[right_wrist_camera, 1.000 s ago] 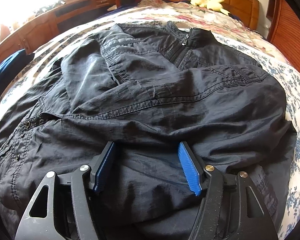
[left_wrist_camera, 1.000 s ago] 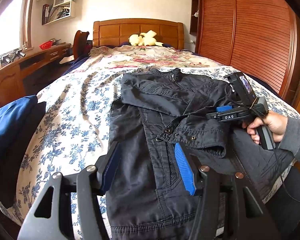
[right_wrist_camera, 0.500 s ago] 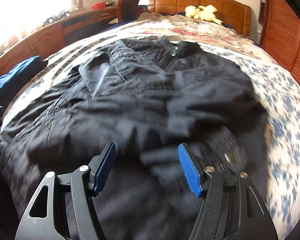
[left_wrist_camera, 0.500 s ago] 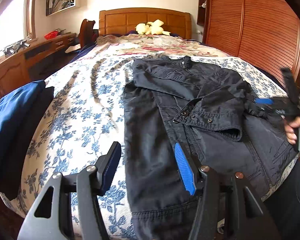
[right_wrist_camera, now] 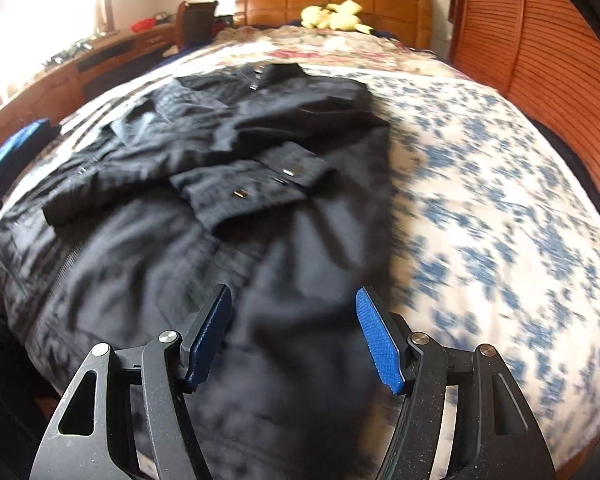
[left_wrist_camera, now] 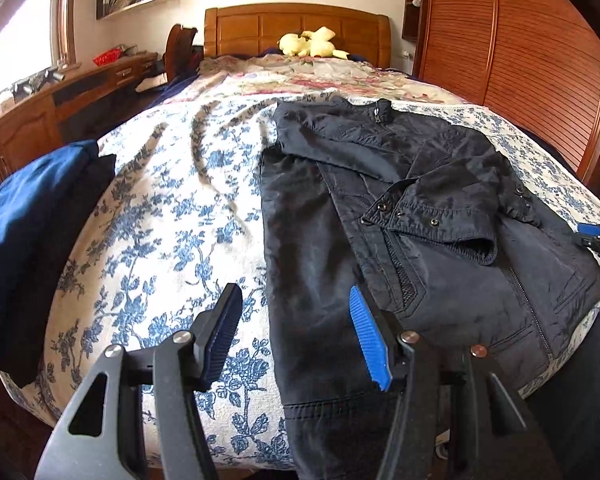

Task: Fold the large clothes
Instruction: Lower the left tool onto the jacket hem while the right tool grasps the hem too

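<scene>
Two grippers hang over a bed with a blue-flowered bedspread, and neither holds anything. At the far left of the left wrist view a folded blue garment lies on a dark one at the bed's edge, beside a wooden desk under the window. Next comes bare bedspread, then the left gripper, its jaws standing apart with nothing between the pads, poised above the jacket's left edge near the hem. The black jacket lies flat on the right half of the bed, collar toward the wooden headboard, both sleeves folded in across the chest so that a snap-buttoned cuff rests over the zip. A yellow plush toy sits at the headboard. At the right edge of that view only a sliver of the right gripper shows, past the jacket's right side, with a louvred wooden wardrobe behind. In the blurred right wrist view the right gripper has its jaws apart and empty above the jacket's lower right part, the flowered bedspread spreading out to its right.
</scene>
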Action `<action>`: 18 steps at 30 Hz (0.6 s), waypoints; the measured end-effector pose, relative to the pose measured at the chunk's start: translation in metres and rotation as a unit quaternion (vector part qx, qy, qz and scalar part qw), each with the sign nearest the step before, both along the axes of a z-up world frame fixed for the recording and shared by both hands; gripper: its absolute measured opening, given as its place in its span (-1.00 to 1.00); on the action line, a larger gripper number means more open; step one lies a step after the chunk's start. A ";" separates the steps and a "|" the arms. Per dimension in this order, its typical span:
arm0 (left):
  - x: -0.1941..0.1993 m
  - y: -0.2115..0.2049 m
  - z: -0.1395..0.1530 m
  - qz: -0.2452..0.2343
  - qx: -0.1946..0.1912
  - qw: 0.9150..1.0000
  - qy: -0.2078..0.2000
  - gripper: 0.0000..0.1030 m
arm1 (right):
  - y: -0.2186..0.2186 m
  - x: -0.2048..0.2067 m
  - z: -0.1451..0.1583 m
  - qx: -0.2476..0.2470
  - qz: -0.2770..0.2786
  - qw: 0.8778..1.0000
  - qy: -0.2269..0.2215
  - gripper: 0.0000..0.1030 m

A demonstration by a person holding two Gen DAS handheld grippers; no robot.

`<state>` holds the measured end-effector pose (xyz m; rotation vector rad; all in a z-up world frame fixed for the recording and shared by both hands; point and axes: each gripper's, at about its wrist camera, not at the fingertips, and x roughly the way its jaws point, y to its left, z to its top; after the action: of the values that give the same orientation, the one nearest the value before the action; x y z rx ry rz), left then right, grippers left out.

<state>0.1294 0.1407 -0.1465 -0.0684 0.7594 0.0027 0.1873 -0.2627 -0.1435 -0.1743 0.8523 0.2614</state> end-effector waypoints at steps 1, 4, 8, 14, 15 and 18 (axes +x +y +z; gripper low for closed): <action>0.001 0.002 -0.003 0.002 -0.001 1.000 0.005 0.07 | -0.006 -0.002 0.000 -0.001 -0.003 1.000 0.004 0.29; 0.002 0.006 -0.007 0.005 -0.007 1.000 0.015 0.06 | -0.020 -0.007 -0.005 -0.002 -0.013 1.000 0.024 0.29; 0.004 0.010 -0.013 0.009 -0.008 1.000 0.026 0.06 | -0.021 -0.014 -0.016 0.027 0.014 0.998 0.063 0.29; 0.007 0.012 -0.026 0.003 -0.011 0.999 0.053 0.06 | -0.004 -0.022 -0.006 0.058 0.049 0.996 0.049 0.02; 0.007 0.012 -0.027 0.002 -0.011 0.999 0.053 0.06 | -0.003 -0.023 -0.004 0.059 0.049 0.996 0.046 0.02; 0.000 0.016 -0.027 0.005 -0.022 0.998 0.055 0.06 | -0.002 -0.023 -0.005 0.054 0.046 0.996 0.045 0.02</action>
<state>0.1293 0.1562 -0.1736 -0.1140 0.8698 -0.0013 0.1646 -0.2643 -0.1485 -0.1020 0.9189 0.4029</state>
